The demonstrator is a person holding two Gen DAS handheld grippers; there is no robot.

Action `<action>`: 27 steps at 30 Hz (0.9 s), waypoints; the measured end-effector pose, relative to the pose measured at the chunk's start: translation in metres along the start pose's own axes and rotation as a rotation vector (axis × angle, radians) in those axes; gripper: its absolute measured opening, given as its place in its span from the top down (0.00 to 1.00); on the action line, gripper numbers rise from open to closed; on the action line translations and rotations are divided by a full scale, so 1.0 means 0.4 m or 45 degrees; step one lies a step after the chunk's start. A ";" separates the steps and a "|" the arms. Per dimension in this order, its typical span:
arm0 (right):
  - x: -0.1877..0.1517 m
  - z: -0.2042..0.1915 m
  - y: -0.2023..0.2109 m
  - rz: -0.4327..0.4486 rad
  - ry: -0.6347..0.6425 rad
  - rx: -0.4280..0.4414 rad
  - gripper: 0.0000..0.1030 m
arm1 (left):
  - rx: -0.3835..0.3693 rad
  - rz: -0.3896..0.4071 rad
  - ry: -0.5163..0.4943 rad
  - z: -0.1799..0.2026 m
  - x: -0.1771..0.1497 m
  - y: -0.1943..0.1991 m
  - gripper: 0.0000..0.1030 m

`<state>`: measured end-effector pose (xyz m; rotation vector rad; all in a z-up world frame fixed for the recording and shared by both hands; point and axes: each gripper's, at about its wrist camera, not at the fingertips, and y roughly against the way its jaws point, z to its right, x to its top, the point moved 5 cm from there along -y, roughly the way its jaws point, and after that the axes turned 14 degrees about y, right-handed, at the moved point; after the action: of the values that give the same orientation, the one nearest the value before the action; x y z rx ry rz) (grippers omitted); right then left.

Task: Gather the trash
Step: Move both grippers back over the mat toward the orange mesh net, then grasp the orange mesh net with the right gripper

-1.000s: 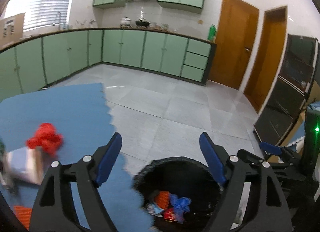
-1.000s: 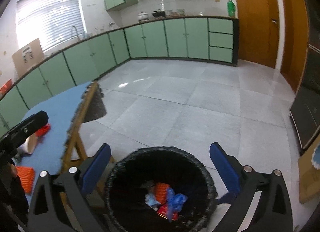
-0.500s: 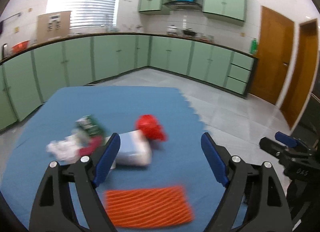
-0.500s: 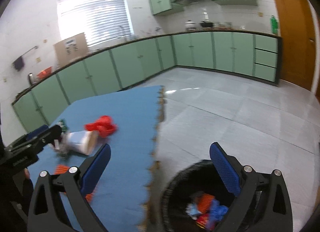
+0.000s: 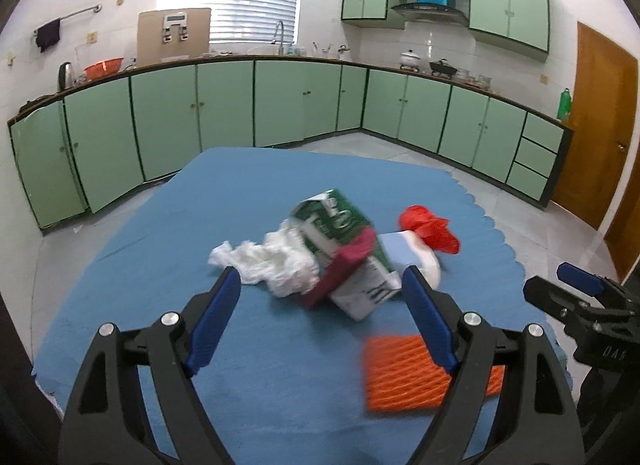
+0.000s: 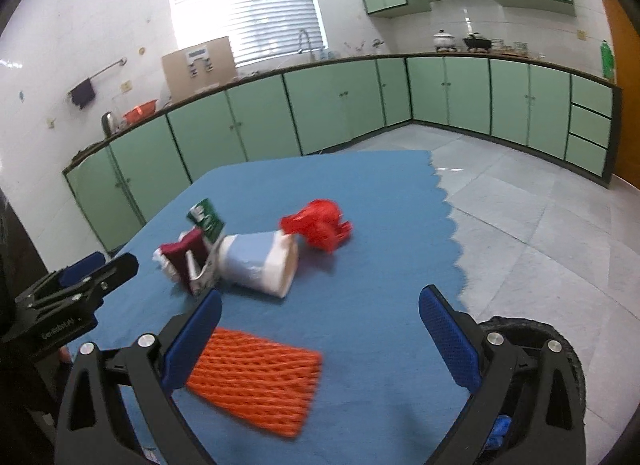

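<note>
A: Risks, near to far. The orange foam net [image 5: 420, 375] lies flat near the surface's [image 5: 224, 201] near edge, partly under the left tongs' [image 5: 322, 323] right finger in that view. A flat sheet gives the pads little to bite on; I judge a shallow pinch could slide it off the edge.

B: Behind it?

A: The green carton [image 5: 344, 249] leans in a heap toward the middle, touching the white crumpled tissue [image 5: 272, 261] on one side and the tipped paper cup [image 6: 260, 263] on the other. Grabbing one could drag or roll the rest. The cup lies on its side, so it may roll toward the scalloped right edge. The red crumpled bag [image 6: 318, 223] sits farthest, just beside the cup.

B: The bin?

A: The black bin [image 6: 536, 329] stands on the floor off the near right corner; a weak hold could drop trash on the floor.

B: Pose?

A: Left tongs spread wide, empty, angled down at the heap. Right tongs [image 6: 320, 333] likewise spread, empty, tilted down over the net.
</note>
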<state>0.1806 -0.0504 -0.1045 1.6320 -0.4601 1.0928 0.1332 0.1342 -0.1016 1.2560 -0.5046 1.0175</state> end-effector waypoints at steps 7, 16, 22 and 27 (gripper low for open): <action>-0.010 -0.091 -0.049 -0.036 0.068 0.061 0.08 | 0.044 -0.008 0.032 -0.062 -0.001 -0.003 0.22; -0.056 -0.133 -0.109 -0.126 0.099 0.073 0.09 | 0.089 -0.028 0.045 -0.122 -0.028 -0.013 0.22; -0.079 -0.129 -0.133 -0.181 0.088 0.087 0.12 | 0.096 -0.037 0.060 -0.134 -0.032 -0.023 0.22; -0.092 -0.139 -0.143 -0.207 0.107 0.113 0.25 | 0.088 -0.043 0.059 -0.130 -0.035 -0.032 0.22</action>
<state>0.1817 0.0124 -0.1661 1.6629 -0.2227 1.0672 0.1264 0.1784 -0.1342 1.2953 -0.4140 1.0407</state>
